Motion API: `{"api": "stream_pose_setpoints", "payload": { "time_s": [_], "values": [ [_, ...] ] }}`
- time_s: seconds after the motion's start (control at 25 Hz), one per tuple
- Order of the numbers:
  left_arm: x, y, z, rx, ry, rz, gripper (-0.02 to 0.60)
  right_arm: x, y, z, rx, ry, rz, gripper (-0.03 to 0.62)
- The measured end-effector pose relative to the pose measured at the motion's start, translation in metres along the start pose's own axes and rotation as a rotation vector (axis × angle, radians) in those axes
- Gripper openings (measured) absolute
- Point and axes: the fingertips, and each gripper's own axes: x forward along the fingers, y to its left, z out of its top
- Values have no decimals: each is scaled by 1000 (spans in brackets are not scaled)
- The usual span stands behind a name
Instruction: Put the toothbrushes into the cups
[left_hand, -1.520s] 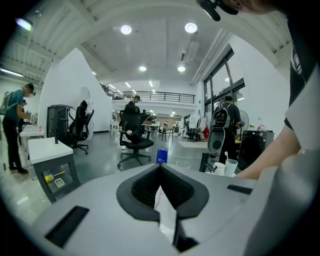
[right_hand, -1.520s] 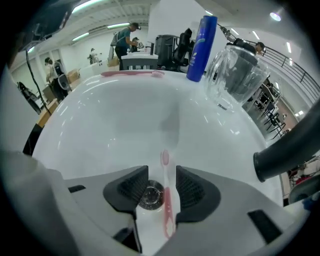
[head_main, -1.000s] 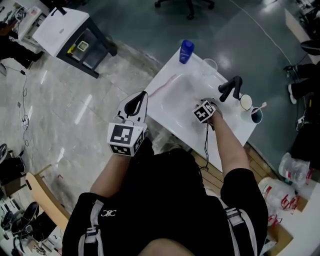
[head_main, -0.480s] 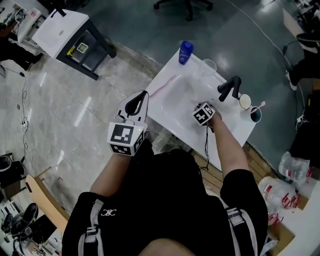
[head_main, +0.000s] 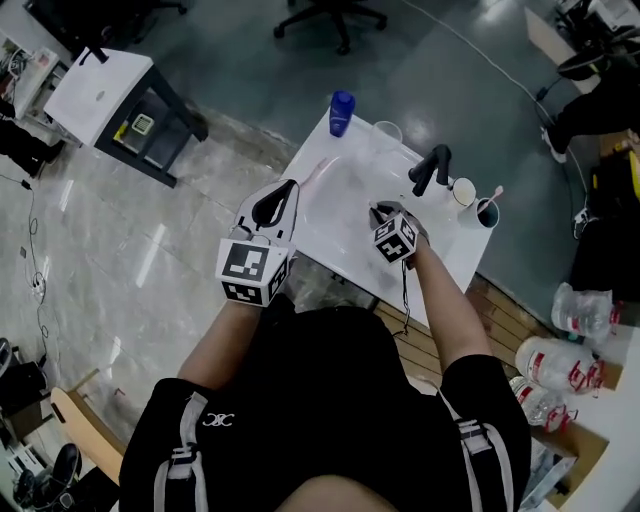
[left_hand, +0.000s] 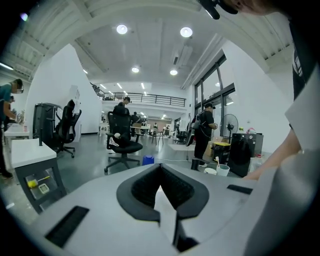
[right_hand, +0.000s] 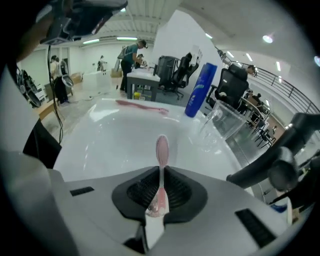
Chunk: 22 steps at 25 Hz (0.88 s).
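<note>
Right gripper (head_main: 381, 211) has come up off the white table (head_main: 335, 232) since the earlier frame. It now hangs above the tabletop on the near side of the black spout-shaped fixture (head_main: 430, 170), pointing steeply down. Its jaws have just been closing, and in the right gripper view they are pinched on a pink toothbrush (right_hand: 161, 150). The handle is clamped between the pads and the pink head sticks out past the tips, over bare table. From the head view I cannot make the brush out.

Left gripper (head_main: 289, 189) has barely shifted. It is held off the table's left edge, over the floor, nearly level. I read its jaws in the left gripper view (left_hand: 160, 171) as brought together with nothing between them.

- A second toothbrush (right_hand: 142, 105), reddish pink, lies flat on the far part of the table. It is near the blue bottle (right_hand: 200, 89), and neither gripper touches it. In the head view it shows only as a faint pink line (head_main: 317, 172).
- A clear cup (head_main: 386, 133) stands just beside the bottle.
- A white cup (head_main: 463, 191) stands close beside the black fixture.
- A teal cup (head_main: 487, 214) stands next to the white cup, toward the table's right edge. A light-handled toothbrush (head_main: 495, 194) leans out of it.
- The held brush is well apart from all three cups.
</note>
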Motion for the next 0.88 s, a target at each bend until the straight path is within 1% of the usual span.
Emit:
{"api": "stream_pose_setpoints", "payload": {
  "time_s": [0.2, 0.48, 0.68, 0.88],
  "values": [
    [5, -21, 12, 16, -26, -66, 14, -49, -7, 32, 82, -136, -54, 40],
    [7, -54, 22, 39, -53, -161, 14, -126, -31, 59, 257, -311, -157, 40],
    [9, -77, 25, 56, -60, -225, 14, -181, -56, 57, 422, -427, -306, 40],
    [11, -99, 28, 75, -64, -282, 14, -229, -87, 40, 557, -517, -487, 40]
  ]
}}
